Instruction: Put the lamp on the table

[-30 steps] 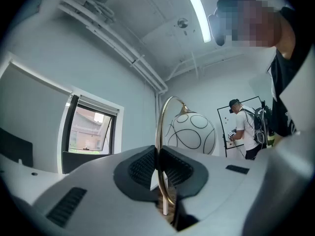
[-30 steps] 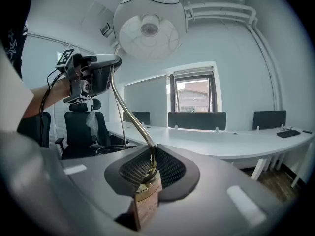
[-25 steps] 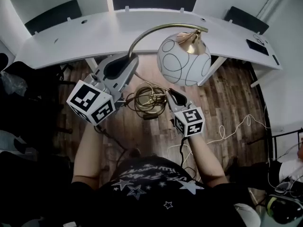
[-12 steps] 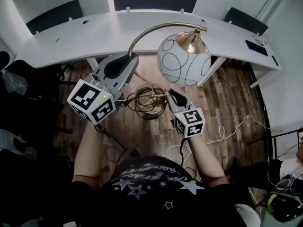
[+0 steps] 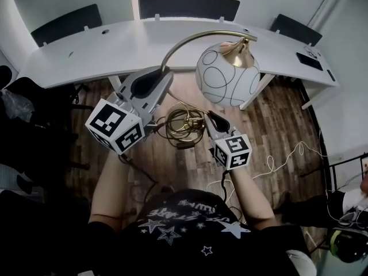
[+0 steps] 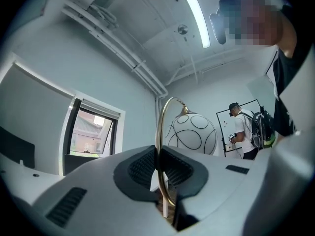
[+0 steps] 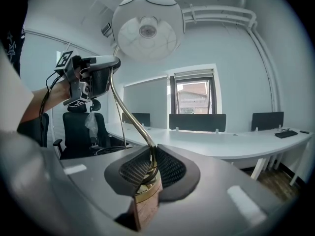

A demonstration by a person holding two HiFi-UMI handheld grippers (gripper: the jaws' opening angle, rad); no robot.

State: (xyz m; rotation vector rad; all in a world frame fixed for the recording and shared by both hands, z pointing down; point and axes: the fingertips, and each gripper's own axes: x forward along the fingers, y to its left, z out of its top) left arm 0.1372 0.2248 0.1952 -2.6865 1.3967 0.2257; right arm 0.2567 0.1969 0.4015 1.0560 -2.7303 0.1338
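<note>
The lamp (image 5: 225, 76) is up in the air in front of the person, not on the table (image 5: 115, 45). Its white globe shade (image 5: 227, 79), drawn over with thin dark rings, hangs from a curved brass arm (image 5: 190, 39). In the head view the shade overlaps the table's near edge and a white table leg (image 5: 261, 85).

The table is a long, curved white top, bare over most of its length, with a flat dark thing (image 5: 309, 60) near its right end. Below it is a brown wooden floor (image 5: 276, 125). The walls are pale, and a window (image 7: 193, 96) sits behind the table.

The left gripper (image 5: 164, 76) is closed on the brass arm partway up. In the left gripper view (image 6: 158, 166) the thin tube runs up between the two dark pads, which press on it from both sides. The right gripper (image 5: 211, 117) is lower and is clamped on the bottom end of the arm. In the right gripper view (image 7: 150, 168) the pads squeeze the brass stem just above a brass collar.

A coil of cord (image 5: 184, 124) lies between the two grippers in the head view. Black chair backs (image 5: 187, 4) stand along the far side of the table. A black office chair (image 7: 81, 127) stands at the left. Loose white cables (image 5: 287, 154) trail on the floor to the right. A person with a backpack (image 6: 243, 132) stands by the far wall.
</note>
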